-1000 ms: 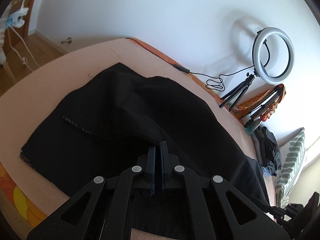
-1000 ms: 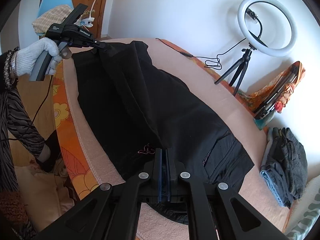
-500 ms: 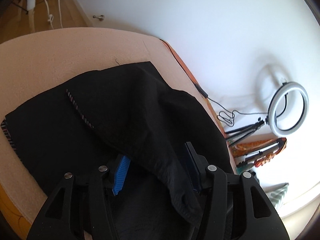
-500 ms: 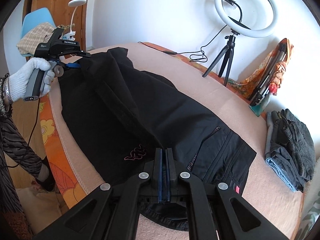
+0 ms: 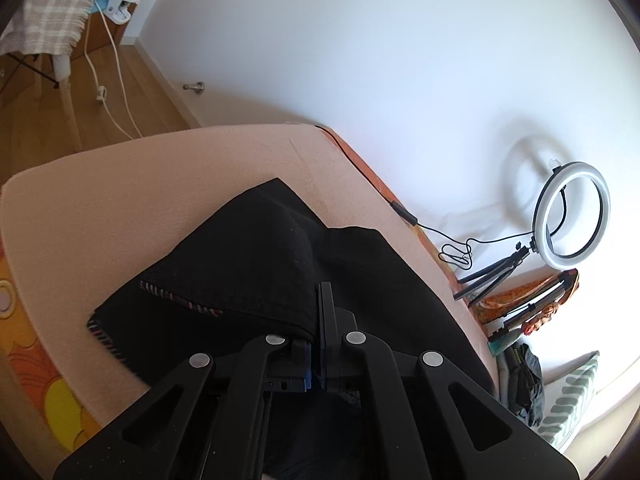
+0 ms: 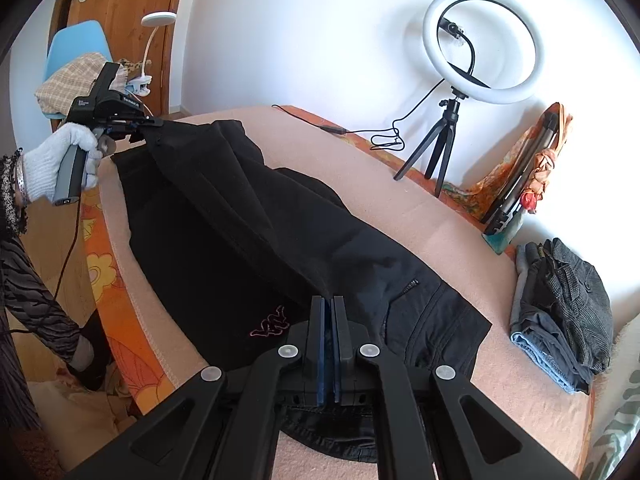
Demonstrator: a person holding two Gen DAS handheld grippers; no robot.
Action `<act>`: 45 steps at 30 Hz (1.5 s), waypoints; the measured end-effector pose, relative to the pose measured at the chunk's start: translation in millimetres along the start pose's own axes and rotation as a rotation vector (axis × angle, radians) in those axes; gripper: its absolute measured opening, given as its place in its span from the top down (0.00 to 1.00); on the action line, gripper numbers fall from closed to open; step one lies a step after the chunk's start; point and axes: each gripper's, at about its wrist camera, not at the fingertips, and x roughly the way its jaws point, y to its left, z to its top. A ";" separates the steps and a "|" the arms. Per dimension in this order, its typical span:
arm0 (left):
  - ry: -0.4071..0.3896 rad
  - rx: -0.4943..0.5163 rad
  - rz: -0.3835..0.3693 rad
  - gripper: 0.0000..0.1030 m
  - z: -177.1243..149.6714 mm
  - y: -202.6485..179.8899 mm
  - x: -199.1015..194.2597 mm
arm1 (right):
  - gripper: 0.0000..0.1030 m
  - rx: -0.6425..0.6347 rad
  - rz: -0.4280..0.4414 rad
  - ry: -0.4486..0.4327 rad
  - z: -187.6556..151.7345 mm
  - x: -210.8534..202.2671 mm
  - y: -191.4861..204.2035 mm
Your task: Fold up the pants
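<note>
Pants (image 6: 248, 240), black track pants, lie on the pink blanket (image 6: 460, 240), long axis from the waistband at five o'clock to the hems at ten in the right wrist view. The left gripper (image 6: 154, 122) has just closed on one hem and the right gripper (image 6: 329, 308) pinches a fold near the waist. Either thin pinch could slip if the lifted leg is pulled taut, dropping it crooked.

We cannot see the waistband of the black pants (image 6: 248, 236) where the right gripper (image 6: 329, 320) covers it at the bed's near edge. The folded clothes (image 5: 526, 384) by the bed's far corner blur together.
</note>
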 end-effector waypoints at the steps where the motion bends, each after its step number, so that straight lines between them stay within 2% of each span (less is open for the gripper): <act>1: 0.001 0.018 0.010 0.99 -5.1 0.9 -6.5 | 1.00 -0.012 0.008 0.001 -1.3 -5.7 2.4; 3: 0.011 0.050 0.026 0.99 -15.5 6.2 -12.7 | 1.00 -0.060 0.009 0.010 -5.4 -16.1 10.2; 8: 0.049 0.043 0.048 0.99 -26.9 22.2 -10.5 | 1.00 -0.112 0.023 0.058 -15.7 -15.8 22.0; 12: 0.046 0.090 0.078 0.99 -22.2 25.7 -8.0 | 1.00 -0.145 0.043 0.099 -26.2 -5.1 37.5; 14: 0.094 0.077 0.094 0.95 -17.4 31.5 0.4 | 1.00 -0.154 0.047 0.115 -31.2 0.0 43.2; 16: 0.108 0.079 0.112 0.93 -15.8 35.8 3.5 | 1.00 -0.165 0.040 0.133 -35.8 3.9 44.6; 20: 0.123 0.129 0.177 0.84 -11.8 34.0 1.7 | 1.00 -0.118 0.034 0.152 -39.2 9.2 33.5; 22: 0.138 0.134 0.214 0.76 -7.2 33.5 -2.4 | 1.00 -0.055 0.054 0.152 -38.9 8.0 21.3; 24: 0.134 0.168 0.248 0.76 -1.5 32.0 -9.9 | 1.00 0.038 0.093 0.135 -38.7 6.5 4.4; 26: 0.101 0.203 0.289 0.76 6.4 30.1 -21.8 | 0.85 0.140 0.087 0.118 -38.9 4.1 -16.8; 27: 0.081 0.217 0.294 0.76 10.3 27.0 -28.2 | 0.72 0.200 0.081 0.106 -40.1 2.5 -31.7; 28: 0.068 0.228 0.290 0.76 13.5 23.1 -33.7 | 0.66 0.250 0.077 0.094 -40.7 1.8 -43.9; 30: 0.050 0.264 0.270 0.76 17.7 10.4 -41.2 | 0.66 0.370 0.093 0.075 -43.6 3.1 -75.9; 31: 0.047 0.288 0.255 0.76 18.1 2.3 -42.9 | 0.62 0.440 0.093 0.056 -45.8 4.2 -93.7; 32: 0.051 0.312 0.232 0.75 17.3 -7.8 -43.1 | 0.57 0.511 0.095 0.037 -48.1 6.5 -110.7; 33: 0.058 0.338 0.203 0.75 15.0 -19.0 -42.5 | 0.46 0.578 0.100 0.028 -51.0 11.1 -127.3; 34: 0.068 0.365 0.175 0.73 11.9 -30.5 -39.6 | 0.39 0.643 0.102 0.022 -53.5 17.1 -143.6; 37: 0.128 0.416 0.091 0.59 1.6 -56.8 -22.7 | 0.38 0.776 0.118 0.019 -61.3 39.8 -182.8; 38: 0.158 0.429 0.070 0.59 -2.3 -63.1 -15.1 | 0.37 0.795 0.103 0.028 -63.2 48.2 -191.8; 40: 0.203 0.454 0.051 0.59 -10.3 -72.6 -0.9 | 0.28 0.810 0.097 0.048 -66.3 67.0 -205.4; 43: 0.240 0.490 0.063 0.59 -18.4 -75.7 13.3 | 0.26 0.831 0.112 0.066 -70.5 93.1 -219.6; 45: 0.249 0.473 0.077 0.59 -18.7 -69.3 18.0 | 0.25 0.848 0.132 0.069 -71.9 108.0 -229.5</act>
